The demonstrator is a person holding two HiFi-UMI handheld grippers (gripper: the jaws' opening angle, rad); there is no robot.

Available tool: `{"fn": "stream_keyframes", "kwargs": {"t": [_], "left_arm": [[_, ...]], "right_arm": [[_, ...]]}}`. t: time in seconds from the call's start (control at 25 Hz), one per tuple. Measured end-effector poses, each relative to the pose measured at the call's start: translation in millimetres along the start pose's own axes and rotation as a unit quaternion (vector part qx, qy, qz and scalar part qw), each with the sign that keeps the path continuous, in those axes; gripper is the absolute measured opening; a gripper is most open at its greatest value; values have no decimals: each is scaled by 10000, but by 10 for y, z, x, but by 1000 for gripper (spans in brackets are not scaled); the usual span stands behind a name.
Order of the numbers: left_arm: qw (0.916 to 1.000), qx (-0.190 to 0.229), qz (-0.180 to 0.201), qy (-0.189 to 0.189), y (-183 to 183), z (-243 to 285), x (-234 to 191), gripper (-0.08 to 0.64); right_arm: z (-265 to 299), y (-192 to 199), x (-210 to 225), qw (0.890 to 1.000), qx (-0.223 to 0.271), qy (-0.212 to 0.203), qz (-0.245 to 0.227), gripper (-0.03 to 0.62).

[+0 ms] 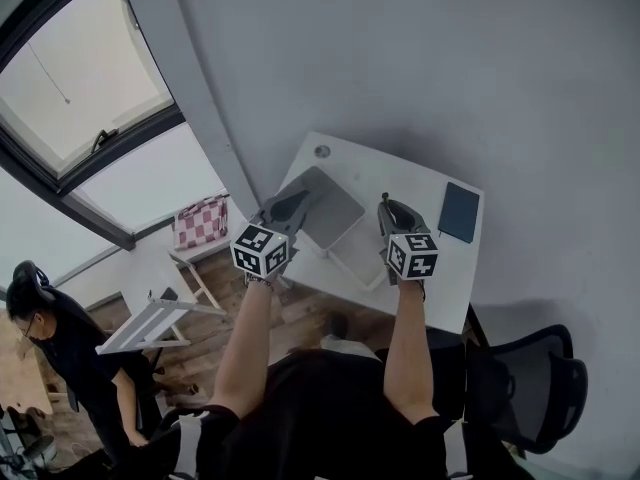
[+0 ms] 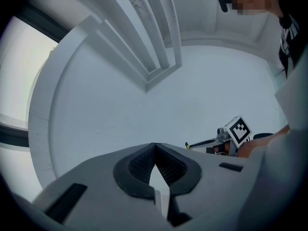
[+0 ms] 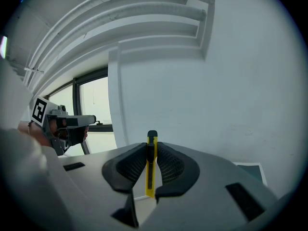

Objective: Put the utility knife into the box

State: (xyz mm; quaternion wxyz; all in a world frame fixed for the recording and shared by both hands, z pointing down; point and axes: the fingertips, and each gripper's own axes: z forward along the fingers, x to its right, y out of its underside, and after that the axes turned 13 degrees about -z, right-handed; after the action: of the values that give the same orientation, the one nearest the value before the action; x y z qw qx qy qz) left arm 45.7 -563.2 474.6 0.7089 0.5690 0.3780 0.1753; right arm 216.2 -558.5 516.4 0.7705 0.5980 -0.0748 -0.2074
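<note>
The right gripper [image 3: 151,150] is closed on the utility knife [image 3: 151,173]. The thin yellow body stands upright between the two pads, and its dark top end rises a little above them. The left gripper [image 2: 155,147] is also closed, its tips touch each other and nothing is between them.

In the head view both grippers are above the white table [image 1: 445,278] in the middle of the frame. What I take for the box [image 1: 357,256] is the pale open shape between them, just beside a grey flat piece [image 1: 325,208] that may be its lid.

The first danger, I think, is the grip itself. The pads press only on the narrow sides of a slim handle, so the knife can turn or slide when it is tilted down toward the box. If the jaws open too high or too early, the knife may hit the rim and fall on the table, or onto the grey piece.

The left gripper is near the same place, so the two tools may knock together. A touch on the light box may also push it away. I cannot tell if the blade is out.
</note>
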Motion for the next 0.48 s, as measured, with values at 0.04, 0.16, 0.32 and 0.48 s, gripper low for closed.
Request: {"fn": "stream_keyframes", "kwargs": {"t": [0.04,0.16,0.32,0.48], "left_arm": [[10000,-9,-19,-29,10,51,-30,25],[9999,-18,-83,-95,33,185,-106,25],[10000,-26,-54,-49,59,334,-122,25],[9999,-69,-40,-86,107,425,-151,25]], "right_arm": [[54,4,26,10000,-8,-43,-16,81],[194,30,86,9998,-50,-167,-60,81],[331,87,163,9996,-97,-264,-48,81],[441,153,187,9991,-148,-387,-64,81]]}}
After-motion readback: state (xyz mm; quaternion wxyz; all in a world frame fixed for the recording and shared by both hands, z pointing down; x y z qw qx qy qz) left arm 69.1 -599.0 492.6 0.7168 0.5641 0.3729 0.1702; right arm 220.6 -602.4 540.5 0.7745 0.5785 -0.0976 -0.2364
